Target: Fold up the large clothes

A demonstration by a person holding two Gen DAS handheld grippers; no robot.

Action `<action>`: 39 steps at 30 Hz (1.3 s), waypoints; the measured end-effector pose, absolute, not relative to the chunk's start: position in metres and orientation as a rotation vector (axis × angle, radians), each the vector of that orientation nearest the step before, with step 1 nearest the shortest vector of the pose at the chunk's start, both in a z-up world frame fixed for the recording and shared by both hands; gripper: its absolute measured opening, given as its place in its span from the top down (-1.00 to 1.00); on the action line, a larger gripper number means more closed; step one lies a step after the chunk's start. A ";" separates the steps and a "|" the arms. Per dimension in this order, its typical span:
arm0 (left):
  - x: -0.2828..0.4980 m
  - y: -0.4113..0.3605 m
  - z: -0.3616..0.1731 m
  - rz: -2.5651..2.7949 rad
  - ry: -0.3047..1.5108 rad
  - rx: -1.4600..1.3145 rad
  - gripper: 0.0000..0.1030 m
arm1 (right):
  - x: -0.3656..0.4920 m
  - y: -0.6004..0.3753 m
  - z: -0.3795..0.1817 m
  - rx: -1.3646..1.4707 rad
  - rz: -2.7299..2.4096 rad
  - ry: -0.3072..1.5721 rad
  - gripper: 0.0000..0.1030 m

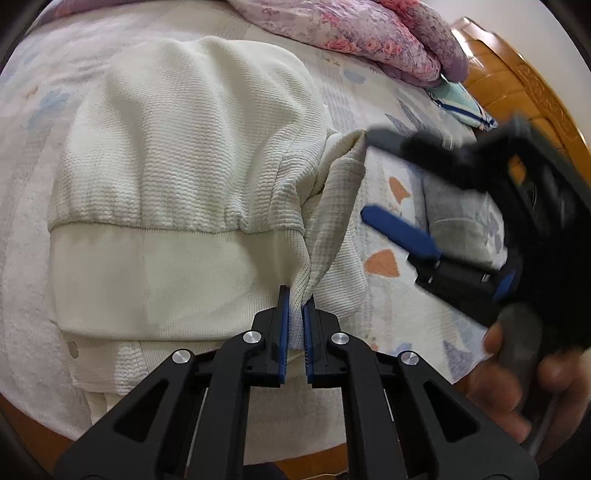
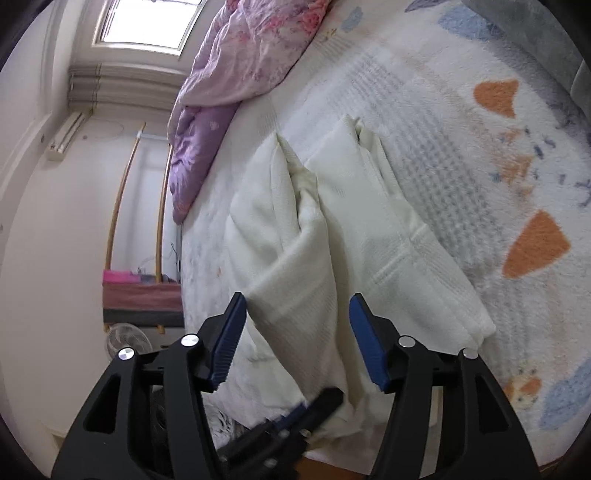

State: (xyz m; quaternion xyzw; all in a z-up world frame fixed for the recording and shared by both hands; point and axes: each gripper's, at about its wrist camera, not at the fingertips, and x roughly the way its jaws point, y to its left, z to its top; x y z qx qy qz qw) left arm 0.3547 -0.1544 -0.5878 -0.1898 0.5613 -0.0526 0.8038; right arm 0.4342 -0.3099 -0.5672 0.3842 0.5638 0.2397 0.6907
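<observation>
My left gripper (image 1: 296,314) was clamped on a fold of the cream sweater (image 1: 192,177), which lay on the blanket (image 2: 461,155). My right gripper (image 2: 295,339) hung apart, empty. I judged a careless tug could undo the fold.

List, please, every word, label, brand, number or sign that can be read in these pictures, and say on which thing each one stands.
None: no readable text in either view.
The cream sweater shows no label or print.
The blanket has only coloured shapes and small dark marks, too blurred to read.
The floral quilt carries flowers only.
</observation>
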 end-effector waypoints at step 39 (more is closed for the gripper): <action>0.347 -0.007 -0.608 0.209 1.175 -0.520 -0.38 | 0.487 -0.271 -0.551 0.177 0.370 1.205 0.92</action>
